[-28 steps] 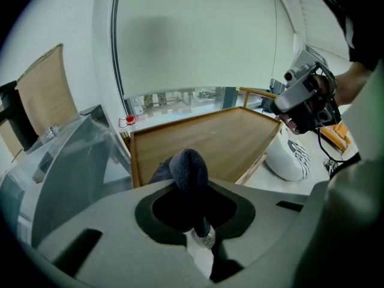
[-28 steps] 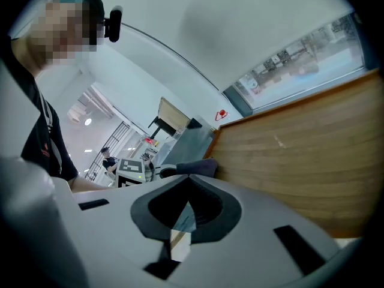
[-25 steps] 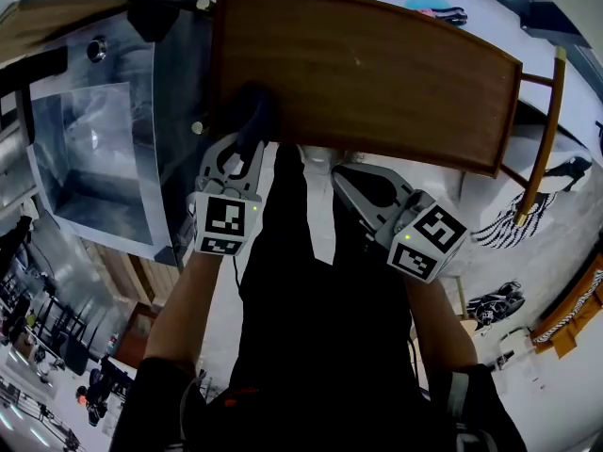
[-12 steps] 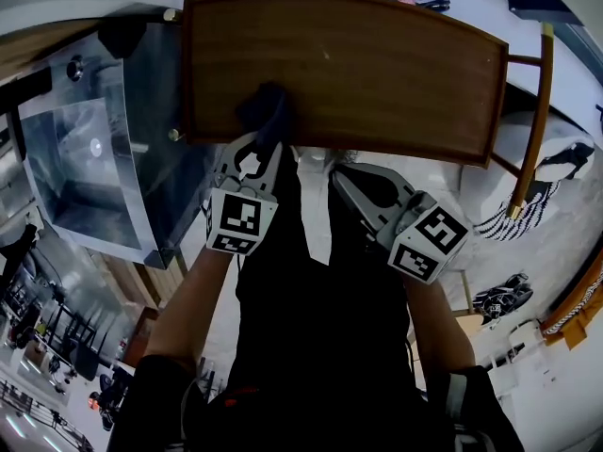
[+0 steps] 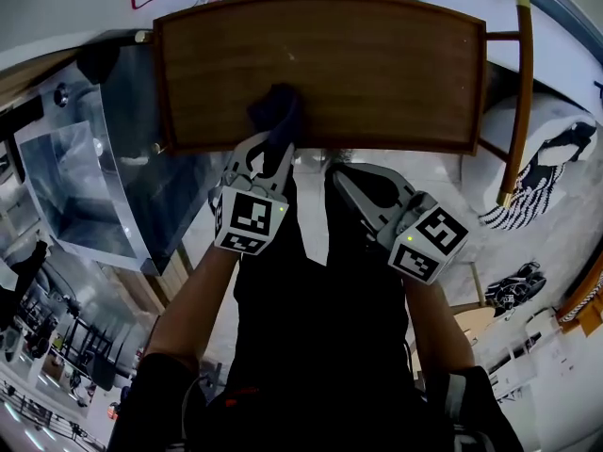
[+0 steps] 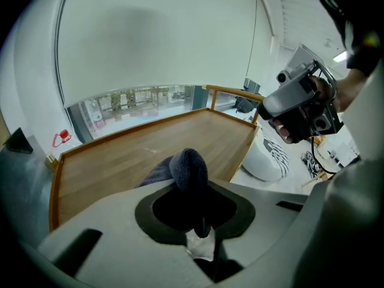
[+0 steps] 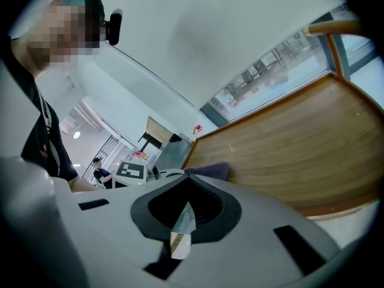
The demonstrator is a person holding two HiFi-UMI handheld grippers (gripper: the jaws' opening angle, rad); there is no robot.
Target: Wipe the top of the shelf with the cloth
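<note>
The brown wooden shelf top (image 5: 377,73) with its raised rim fills the upper head view. On the shelf's near edge lies the dark blue cloth (image 5: 274,108), pinched by the left gripper (image 5: 268,146). Only the left gripper view shows the cloth's bunched fold (image 6: 187,167) rising between the jaws. The right gripper (image 5: 337,177), jaws together on nothing, hangs off the shelf's near edge. A steel sink unit (image 5: 85,158) flanks the shelf's left side.

It looks like a big, bright test hall or studio rather than a home. A stainless-steel sink unit (image 5: 71,172) stands just left of the wooden shelf (image 5: 320,69). Beyond the shelf a strip of glazing (image 6: 138,98) runs under bare white walls. Black metal racks (image 5: 52,337) stand farther left.
</note>
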